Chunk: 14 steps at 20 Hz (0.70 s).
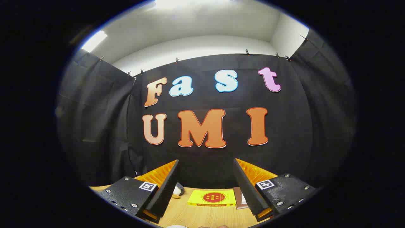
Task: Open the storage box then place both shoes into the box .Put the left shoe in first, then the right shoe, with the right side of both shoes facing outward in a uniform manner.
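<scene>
On the wooden table (202, 215), beyond the fingers, a yellow box (212, 198) is lying flat, brown item (239, 198) touching its right. Part of a shoe (178, 190) is peeking behind the left finger. Gripper (207, 185) is hovering level, fingers wide apart, holding nothing.

Recording booth: black cloth walls (95, 126), wooden table (205, 215).
</scene>
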{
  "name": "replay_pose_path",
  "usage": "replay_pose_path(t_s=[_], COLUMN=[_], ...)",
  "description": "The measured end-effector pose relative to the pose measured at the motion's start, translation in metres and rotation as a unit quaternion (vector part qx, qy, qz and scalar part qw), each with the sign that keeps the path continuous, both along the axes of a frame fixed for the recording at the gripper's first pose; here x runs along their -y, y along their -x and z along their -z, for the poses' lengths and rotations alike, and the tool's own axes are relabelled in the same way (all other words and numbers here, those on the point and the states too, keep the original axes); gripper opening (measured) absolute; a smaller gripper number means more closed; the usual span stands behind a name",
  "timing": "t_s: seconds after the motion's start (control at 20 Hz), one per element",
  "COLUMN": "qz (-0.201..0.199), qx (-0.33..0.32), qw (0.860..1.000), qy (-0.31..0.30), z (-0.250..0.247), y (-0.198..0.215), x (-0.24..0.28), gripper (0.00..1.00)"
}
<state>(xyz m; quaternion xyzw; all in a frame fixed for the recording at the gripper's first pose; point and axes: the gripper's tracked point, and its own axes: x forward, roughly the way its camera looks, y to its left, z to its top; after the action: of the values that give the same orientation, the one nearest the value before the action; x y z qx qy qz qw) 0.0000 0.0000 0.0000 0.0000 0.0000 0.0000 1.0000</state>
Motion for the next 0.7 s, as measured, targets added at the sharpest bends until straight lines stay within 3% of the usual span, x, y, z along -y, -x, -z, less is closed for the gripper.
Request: replay_pose_path(t_s=[0.25,0.7], qz=[-0.008,-0.016], qx=[0.022,-0.007], qw=[0.999,1.0], qy=[0.03,0.011], z=[-0.024,-0.016], y=[0.006,0.014], x=[-0.017,-0.029], gripper=[0.99,0.99])
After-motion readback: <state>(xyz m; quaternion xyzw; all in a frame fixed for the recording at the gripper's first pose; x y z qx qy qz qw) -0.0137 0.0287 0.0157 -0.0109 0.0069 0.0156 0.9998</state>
